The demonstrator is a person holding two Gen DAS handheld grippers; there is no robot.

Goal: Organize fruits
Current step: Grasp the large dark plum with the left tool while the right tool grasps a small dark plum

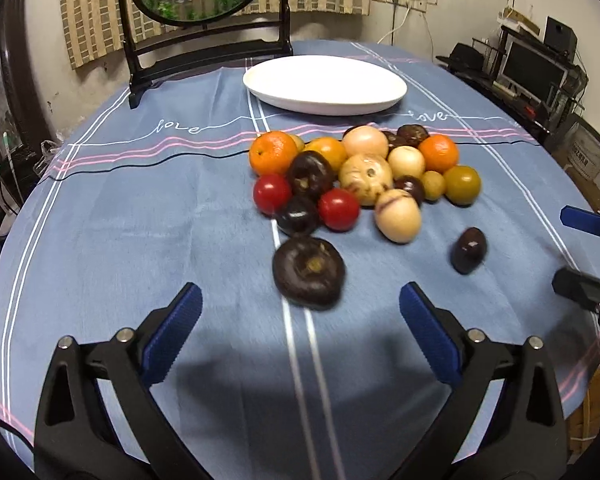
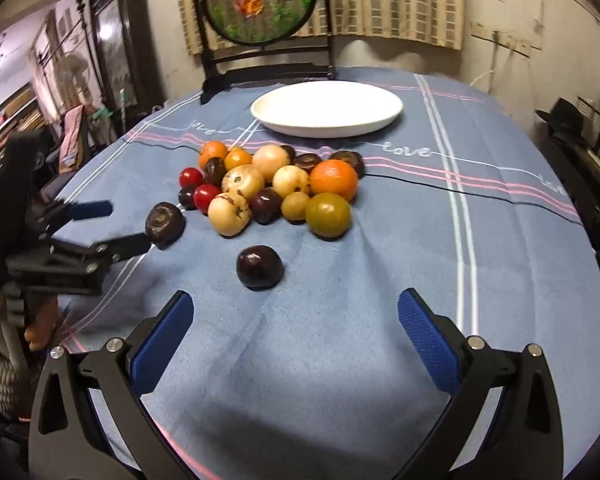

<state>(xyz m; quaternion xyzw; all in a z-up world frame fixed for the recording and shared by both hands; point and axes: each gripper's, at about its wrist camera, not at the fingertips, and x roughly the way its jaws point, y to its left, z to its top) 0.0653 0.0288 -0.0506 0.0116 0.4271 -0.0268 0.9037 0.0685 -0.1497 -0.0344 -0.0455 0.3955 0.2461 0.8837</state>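
Left claw (image 1: 300, 312) released, blue-padded fingers spread wide, low over the blue striped cloth of the desk (image 1: 140, 220). A flattish dark purple fruit (image 1: 309, 272) lies just beyond its tips, between them; whether they touch it cannot be told. Right claw (image 2: 296, 320) likewise released. A round dark purple fruit (image 2: 259, 267) sits just ahead of it, apart from the rest. Farther off, a heap of orange, red, cream and dark fruits (image 2: 276, 188). Beyond the heap, a white oval plate (image 2: 327, 109), bare.
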